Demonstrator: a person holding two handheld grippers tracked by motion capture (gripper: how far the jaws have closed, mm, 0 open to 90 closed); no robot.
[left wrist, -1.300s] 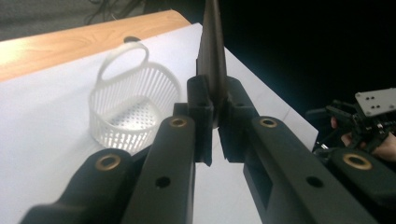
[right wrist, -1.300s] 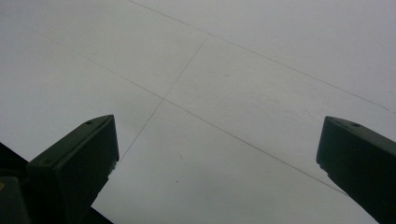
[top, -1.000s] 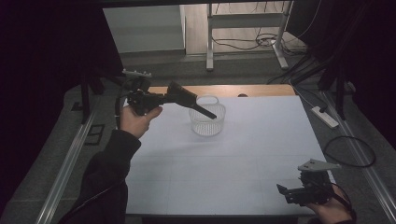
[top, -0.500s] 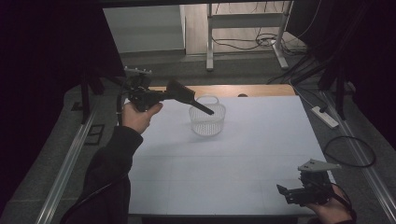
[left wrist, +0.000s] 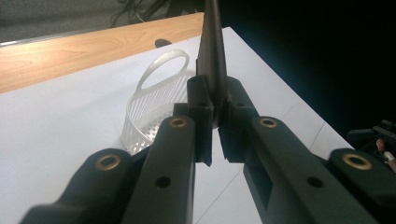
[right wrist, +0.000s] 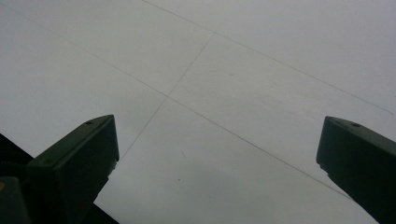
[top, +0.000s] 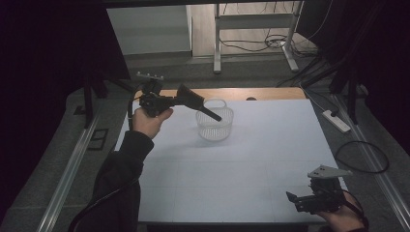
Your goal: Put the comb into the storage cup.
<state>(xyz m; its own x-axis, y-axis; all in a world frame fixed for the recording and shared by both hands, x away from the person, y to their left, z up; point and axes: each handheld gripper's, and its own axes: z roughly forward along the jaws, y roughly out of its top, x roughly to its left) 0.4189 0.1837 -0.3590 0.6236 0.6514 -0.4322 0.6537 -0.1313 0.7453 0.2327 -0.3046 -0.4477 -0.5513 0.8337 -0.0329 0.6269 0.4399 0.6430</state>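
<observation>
Two grippers are at work over the white table [top: 241, 164]. Left gripper [top: 193, 101], in the upper left of the high view, is held up in a hand [top: 147, 121], and its jaws are pressed together on a thin dark flat piece [left wrist: 212, 56]. In the left gripper view that piece stands on edge, rising from between the jaws towards the top middle of the frame. From above, its far end reaches over the rim of a small clear basket [top: 214, 124], which sits on the table just above the centre of the frame, near the wooden strip [top: 251, 93] along the far edge. I cannot tell whether the piece touches the basket. The basket has slotted walls and a loop handle [left wrist: 163, 70], and in the left gripper view it lies left of centre, beyond the jaws.

Right gripper [top: 295, 199] hangs low at the bottom right of the high view, well apart from the basket. Its jaws are spread wide, with only bare table [right wrist: 224, 93] between them in the right gripper view.
</observation>
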